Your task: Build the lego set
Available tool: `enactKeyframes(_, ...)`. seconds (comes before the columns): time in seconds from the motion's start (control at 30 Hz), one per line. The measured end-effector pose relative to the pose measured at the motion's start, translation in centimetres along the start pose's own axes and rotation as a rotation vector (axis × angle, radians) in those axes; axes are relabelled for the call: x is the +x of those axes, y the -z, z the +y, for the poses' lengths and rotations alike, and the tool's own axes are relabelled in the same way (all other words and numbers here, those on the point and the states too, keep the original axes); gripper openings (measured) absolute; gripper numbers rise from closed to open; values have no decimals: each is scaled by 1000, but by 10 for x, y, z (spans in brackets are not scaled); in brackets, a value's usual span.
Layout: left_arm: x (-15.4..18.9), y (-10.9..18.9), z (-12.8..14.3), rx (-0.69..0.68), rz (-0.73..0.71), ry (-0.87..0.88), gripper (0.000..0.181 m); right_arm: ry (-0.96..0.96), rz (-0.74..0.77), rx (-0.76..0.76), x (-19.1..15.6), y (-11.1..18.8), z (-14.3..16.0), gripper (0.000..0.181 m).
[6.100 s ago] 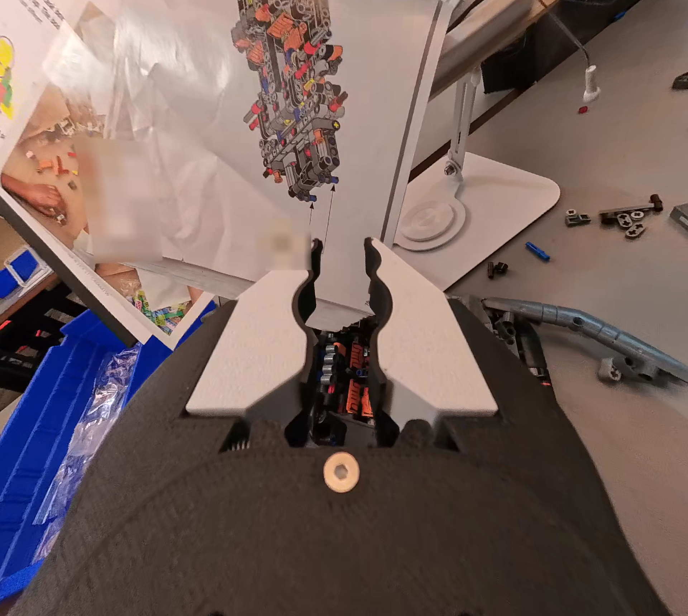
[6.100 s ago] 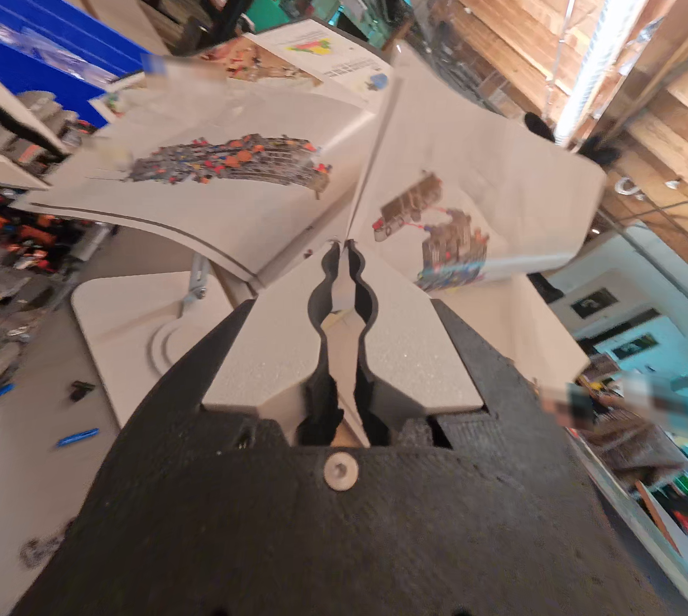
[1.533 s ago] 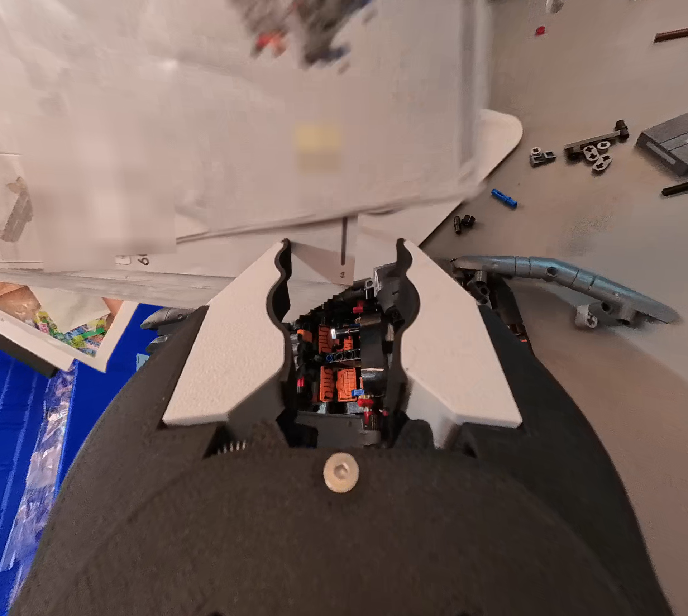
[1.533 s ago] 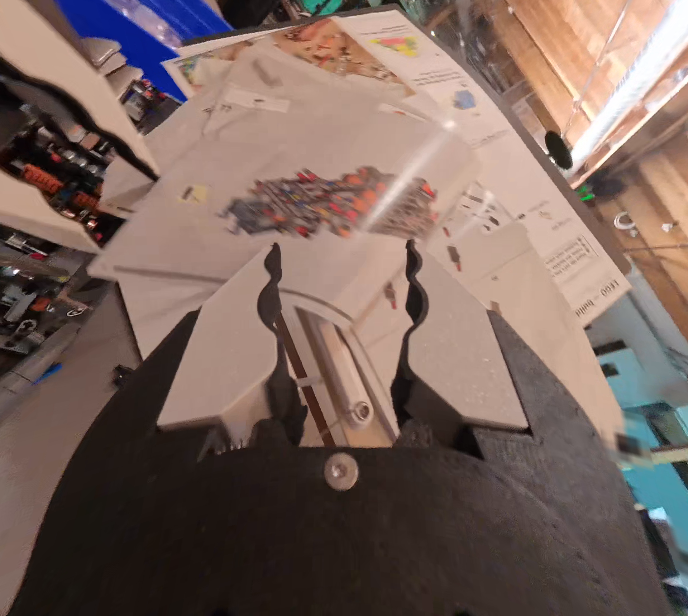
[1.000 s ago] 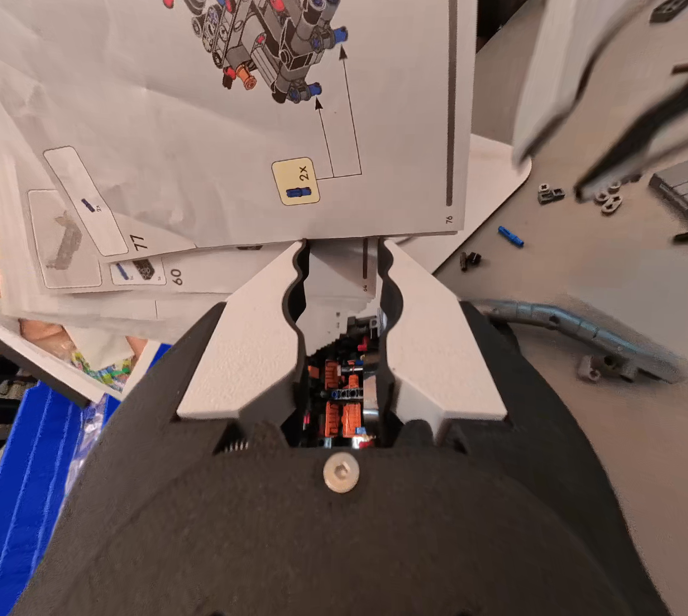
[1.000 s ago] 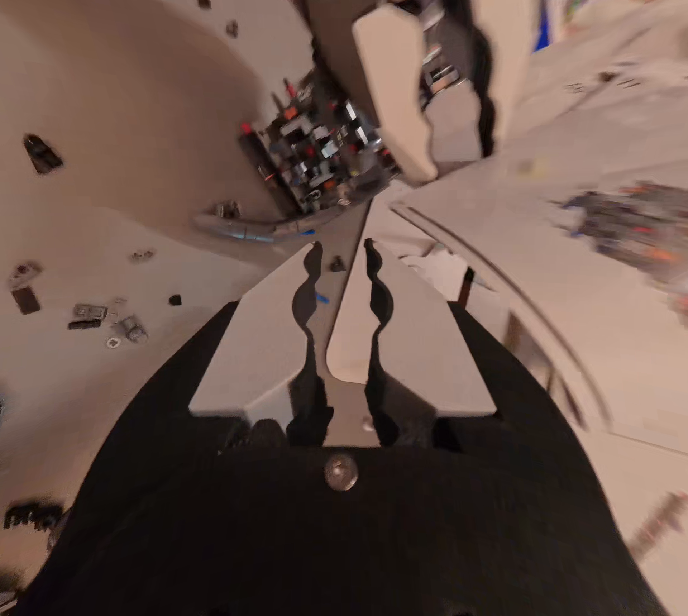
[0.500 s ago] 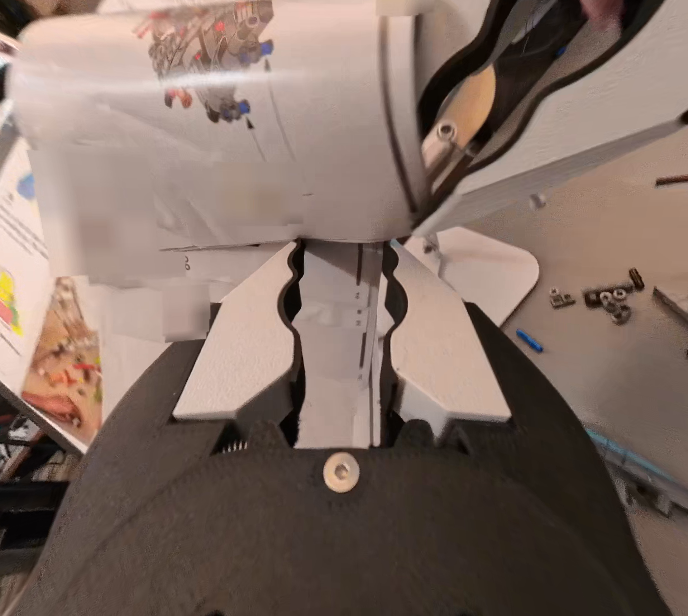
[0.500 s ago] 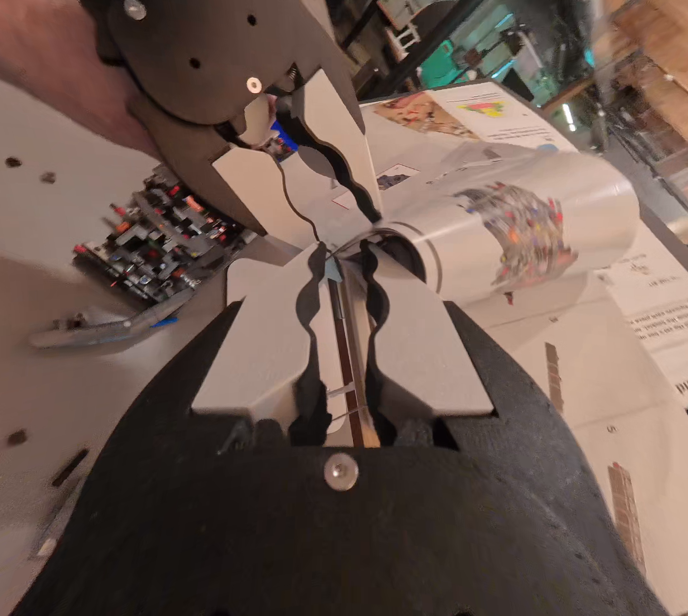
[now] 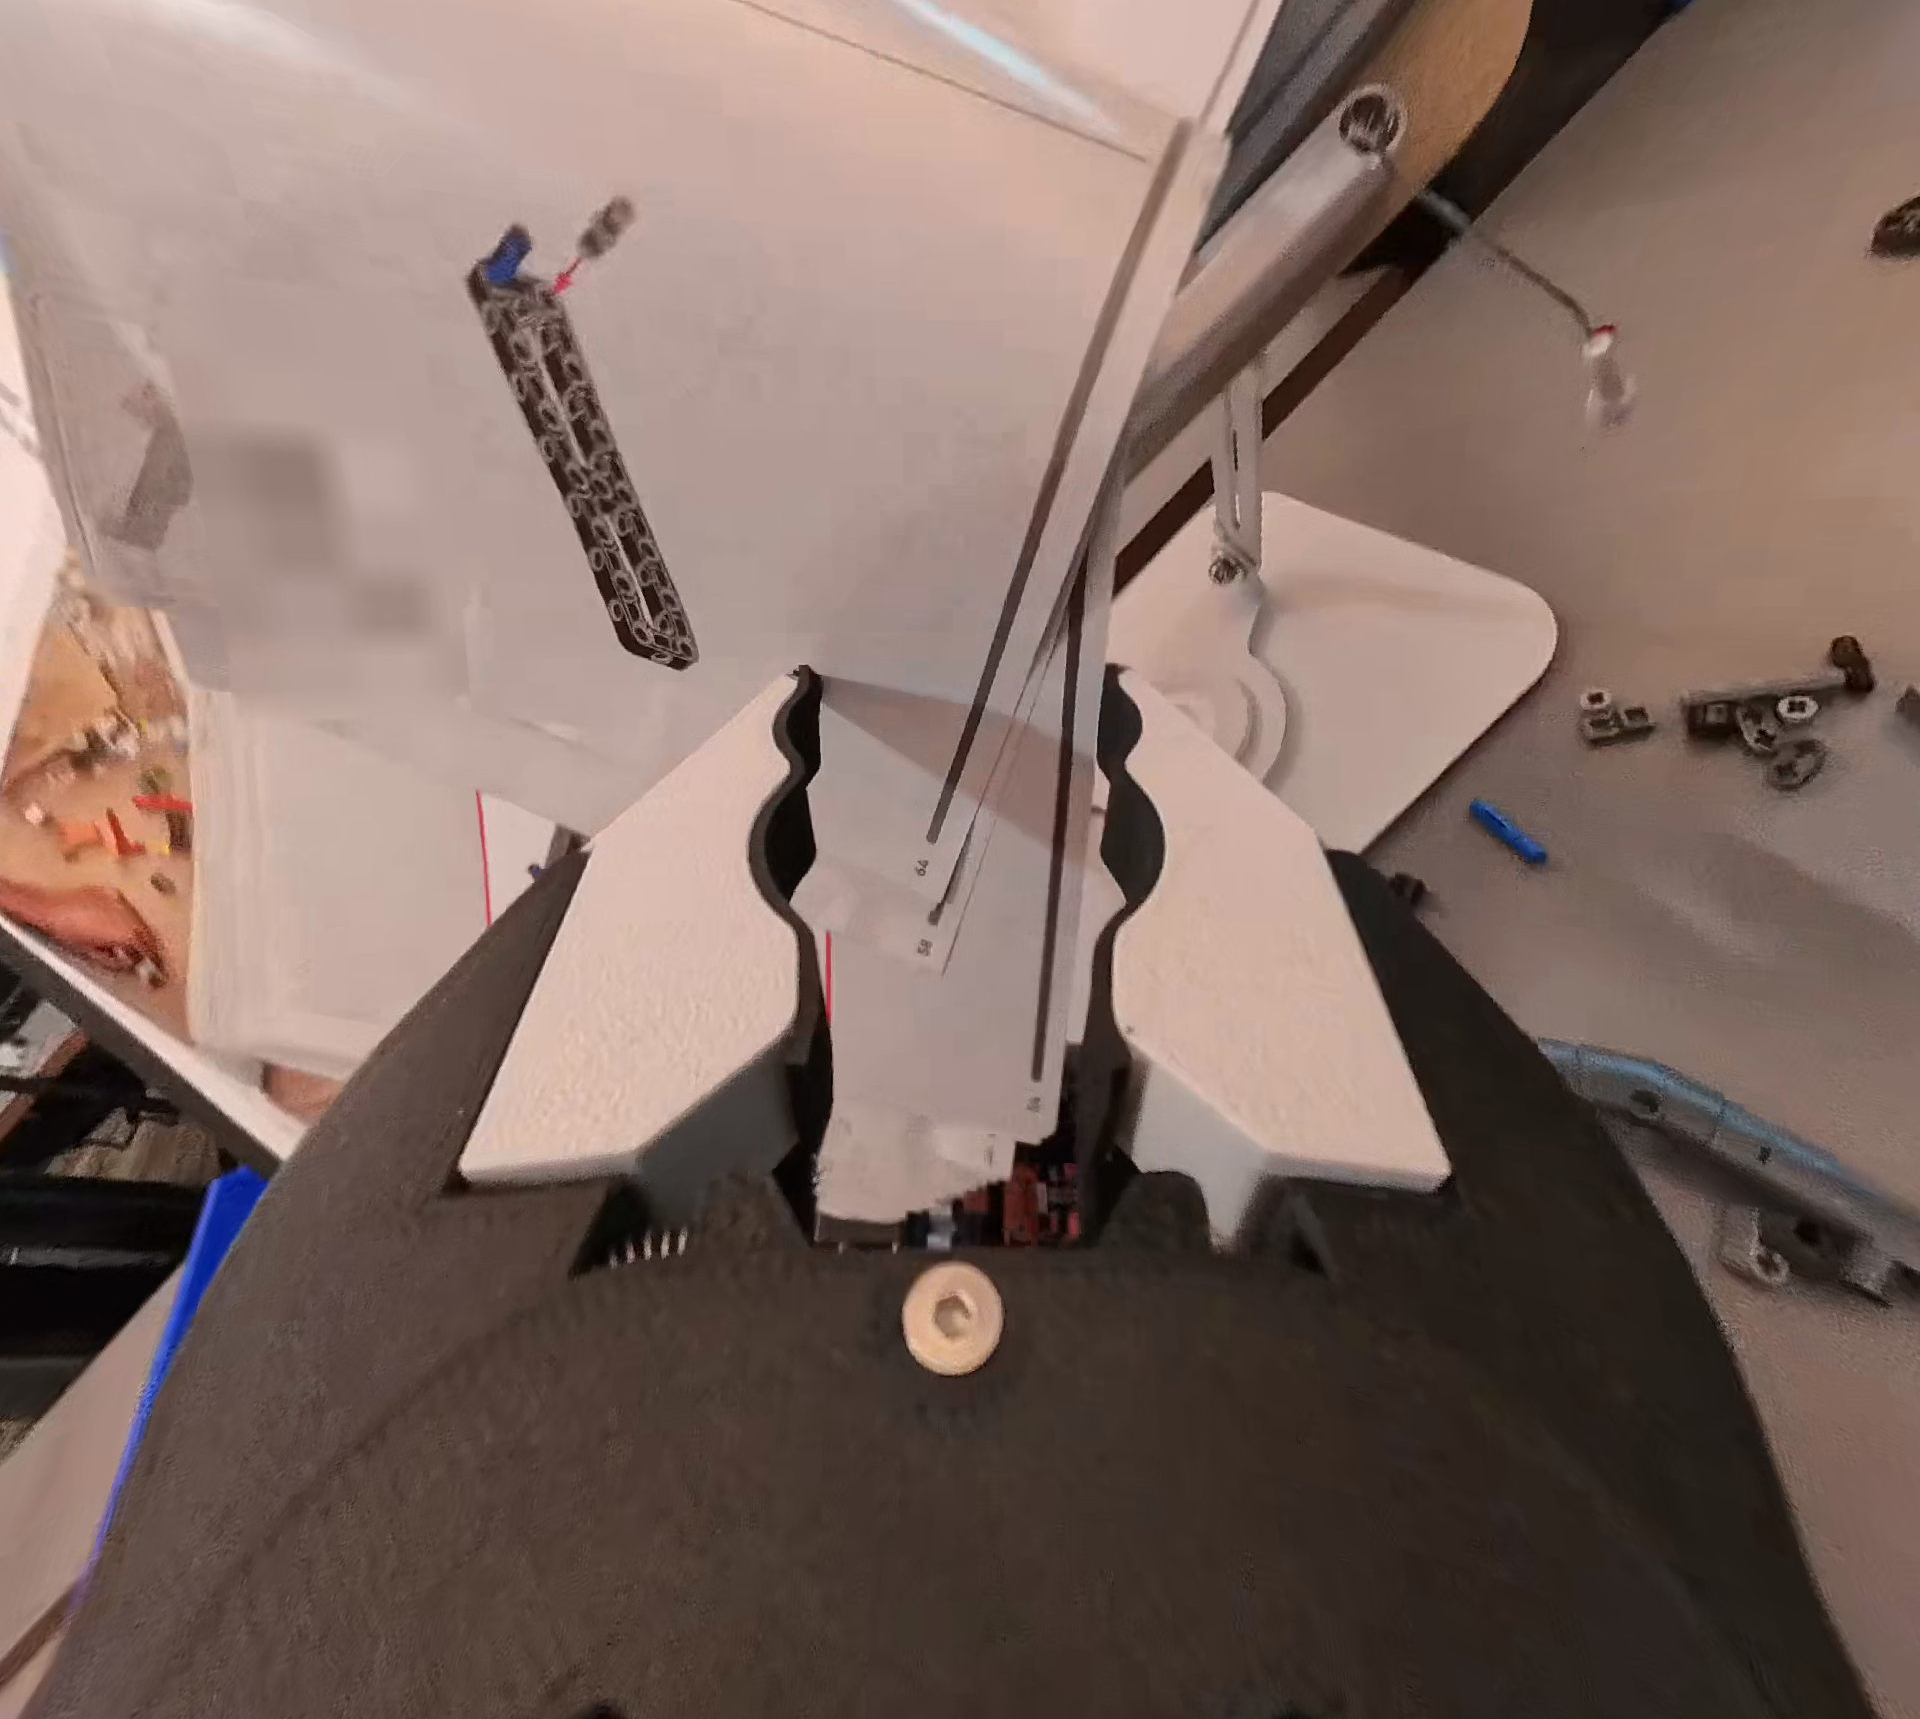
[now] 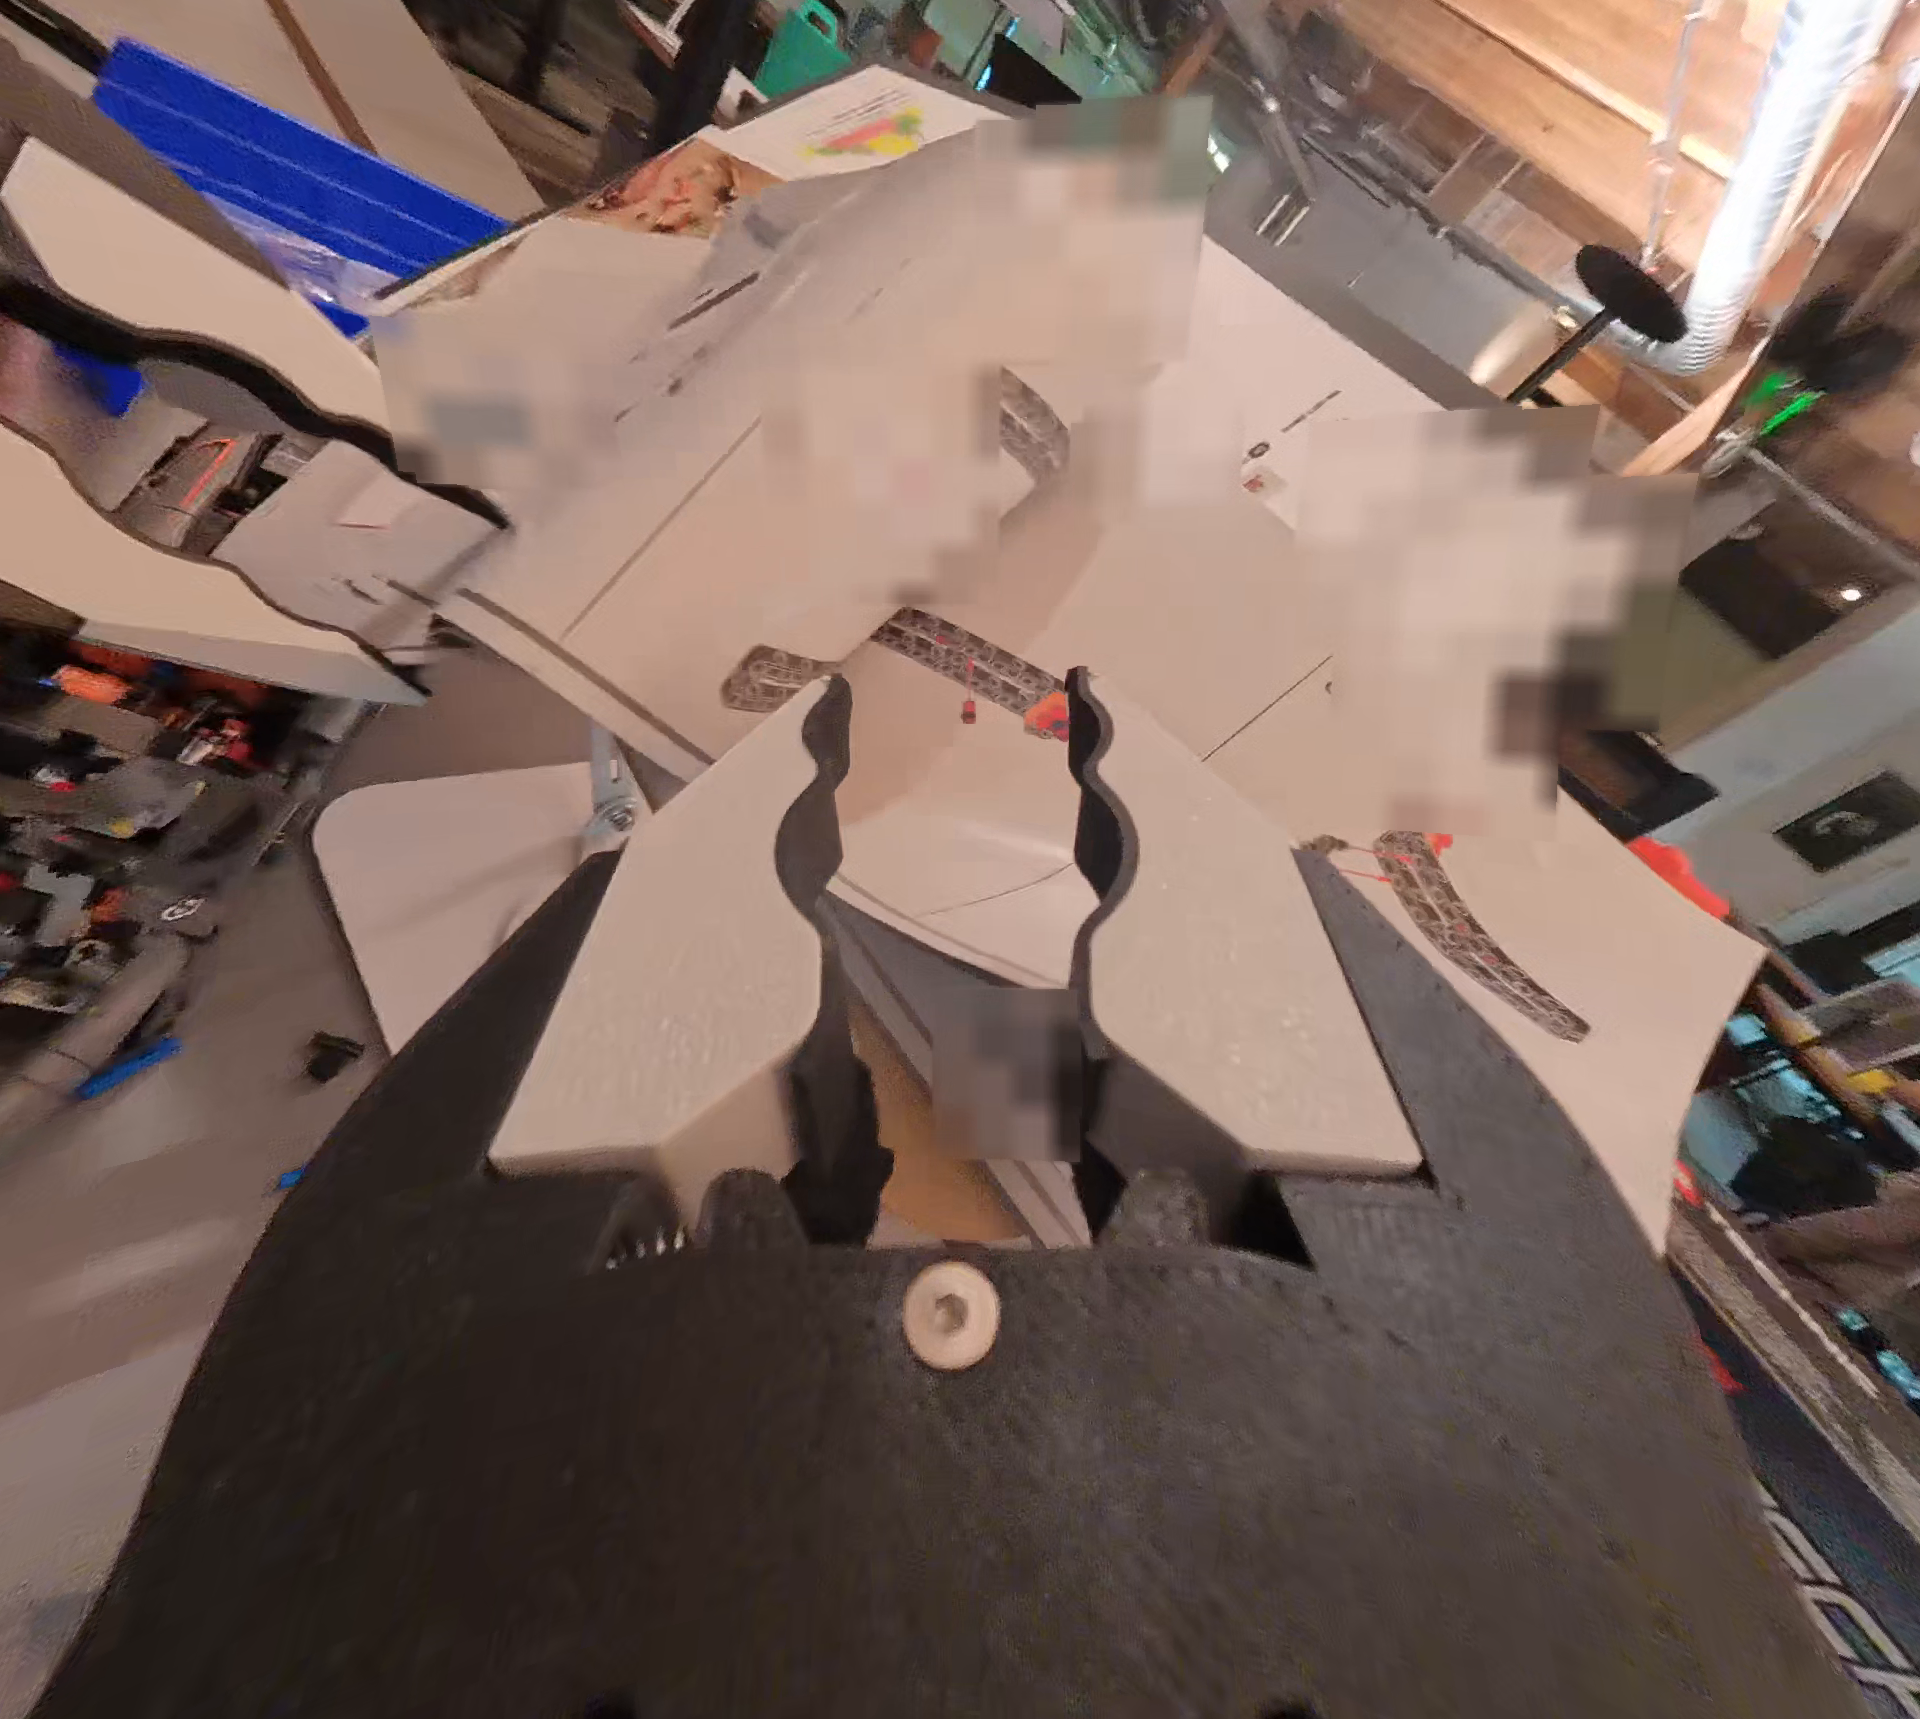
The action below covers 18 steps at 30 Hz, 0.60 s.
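The instruction booklet stands on a white stand, and its open page shows a long black beam. My left gripper is open, and the lower corners of several loose pages hang between its fingers without being clamped. A dark model with orange parts shows only as a sliver under those pages. My right gripper is open and empty, just in front of curling booklet pages. The left gripper also shows at the left of the right wrist view, and the model lies blurred below it.
The stand's white base sits on the grey table. Loose dark parts and a blue pin lie to the right. A grey curved piece lies close on the right. A blue bin stands at the left. Left tips to right tips: about 15 cm. To the blue pin: left tips about 15 cm, right tips about 25 cm.
The rolled page has flipped over and a page with a long black beam now faces me. The right gripper has left the left wrist view and opened wider. Both views have shifted.
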<state>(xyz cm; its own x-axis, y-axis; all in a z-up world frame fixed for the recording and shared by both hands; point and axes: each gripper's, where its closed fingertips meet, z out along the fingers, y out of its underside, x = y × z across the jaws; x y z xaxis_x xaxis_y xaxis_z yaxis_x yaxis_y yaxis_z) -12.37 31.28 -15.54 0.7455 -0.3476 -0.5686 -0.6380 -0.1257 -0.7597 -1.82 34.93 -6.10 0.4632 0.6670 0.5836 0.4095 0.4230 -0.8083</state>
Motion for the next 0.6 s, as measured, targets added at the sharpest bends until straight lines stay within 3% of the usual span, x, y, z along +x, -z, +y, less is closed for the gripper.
enactKeyframes(0.1,2,-1,15,-20,20,45,51,35,15,10,-4,1,-6,50)
enactKeyframes(0.23,0,0,35,-77,17,67,54,42,75,23,0,5,-16,49)
enactKeyframes(0.33,0,2,43,-91,29,101,56,-27,111,-27,14,4,-7,46)
enactKeyframes(0.4,0,2,42,-88,29,103,56,-55,174,50,28,15,-16,45)
enactKeyframes(0.47,2,1,36,-74,35,105,56,-9,102,106,19,20,-32,48)
enactKeyframes(0.6,5,-2,26,-61,19,78,58,204,-169,31,-54,3,-30,58)
